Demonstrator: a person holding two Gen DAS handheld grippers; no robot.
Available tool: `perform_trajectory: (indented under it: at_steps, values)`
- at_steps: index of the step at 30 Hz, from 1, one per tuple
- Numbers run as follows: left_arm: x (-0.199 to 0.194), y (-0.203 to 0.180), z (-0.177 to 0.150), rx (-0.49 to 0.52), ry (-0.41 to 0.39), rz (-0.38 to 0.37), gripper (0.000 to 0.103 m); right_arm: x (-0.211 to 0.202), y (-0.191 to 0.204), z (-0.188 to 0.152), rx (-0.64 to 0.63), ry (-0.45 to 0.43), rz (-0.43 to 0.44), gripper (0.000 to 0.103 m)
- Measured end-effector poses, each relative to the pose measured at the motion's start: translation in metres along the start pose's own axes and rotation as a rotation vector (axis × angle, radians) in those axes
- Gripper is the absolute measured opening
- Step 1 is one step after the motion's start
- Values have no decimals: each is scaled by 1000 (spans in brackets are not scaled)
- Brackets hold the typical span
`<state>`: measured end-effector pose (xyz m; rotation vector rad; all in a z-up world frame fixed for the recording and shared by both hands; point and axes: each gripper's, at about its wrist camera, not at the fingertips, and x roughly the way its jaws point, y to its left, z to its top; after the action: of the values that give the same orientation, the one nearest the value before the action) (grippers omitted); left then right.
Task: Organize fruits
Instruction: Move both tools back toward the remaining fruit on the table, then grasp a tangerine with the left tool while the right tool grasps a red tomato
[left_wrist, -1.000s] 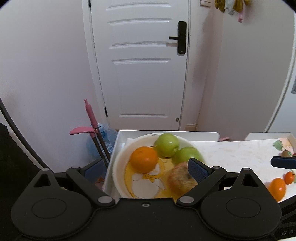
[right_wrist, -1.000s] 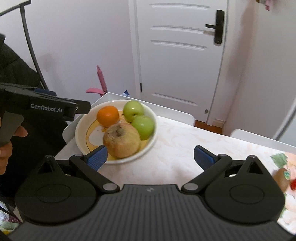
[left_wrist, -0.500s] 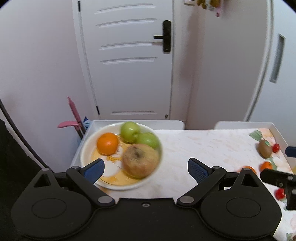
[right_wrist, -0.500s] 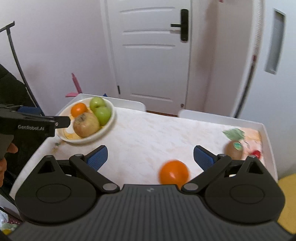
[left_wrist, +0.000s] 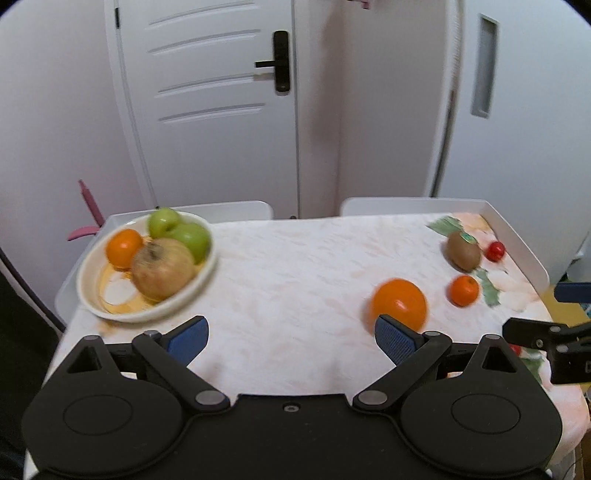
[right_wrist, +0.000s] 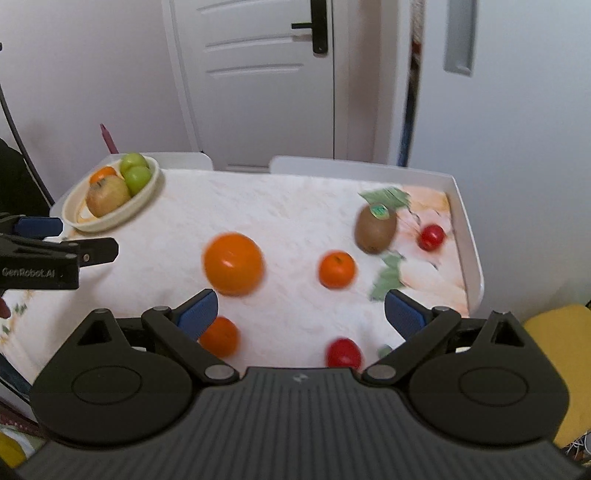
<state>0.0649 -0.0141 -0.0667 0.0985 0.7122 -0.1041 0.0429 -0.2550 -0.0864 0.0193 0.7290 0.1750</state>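
A white bowl (left_wrist: 92, 291) (right_wrist: 147, 192) at the table's far left holds an orange, two green apples and a brownish apple (left_wrist: 162, 267). Loose on the table lie a large orange (left_wrist: 399, 304) (right_wrist: 233, 263), a small orange (left_wrist: 463, 290) (right_wrist: 337, 269), a kiwi (left_wrist: 463, 251) (right_wrist: 375, 229) and a red tomato (left_wrist: 495, 251) (right_wrist: 430, 237). Another small orange (right_wrist: 219, 338) and a red fruit (right_wrist: 343, 352) lie near my right gripper (right_wrist: 299, 314), which is open and empty. My left gripper (left_wrist: 291, 338) is open and empty over the table's front.
The table (left_wrist: 295, 266) has a raised white rim (right_wrist: 465, 221) and a pale patterned cloth. A white door and walls stand behind it. A yellow seat (right_wrist: 554, 332) is at the right. A pink-handled thing leans by the far left corner.
Both grippers have pulled back and swung right, away from the bowl. The loose fruits at the right have come into view. Both stay open.
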Motion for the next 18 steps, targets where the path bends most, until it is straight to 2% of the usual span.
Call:
perform_trajectory:
  at_steps: [6,13,18]
  values:
    - [12,-30,-30,40,-3,-32,99,11,-26,-29,-11,11,9,103]
    - [21,-59,-55,108,-11,-70,99,19,-39,-56,-37,16,43,103]
    - [27,-81,-64,171,-22,-112,97,27,-45,-65,-35,32,62,95]
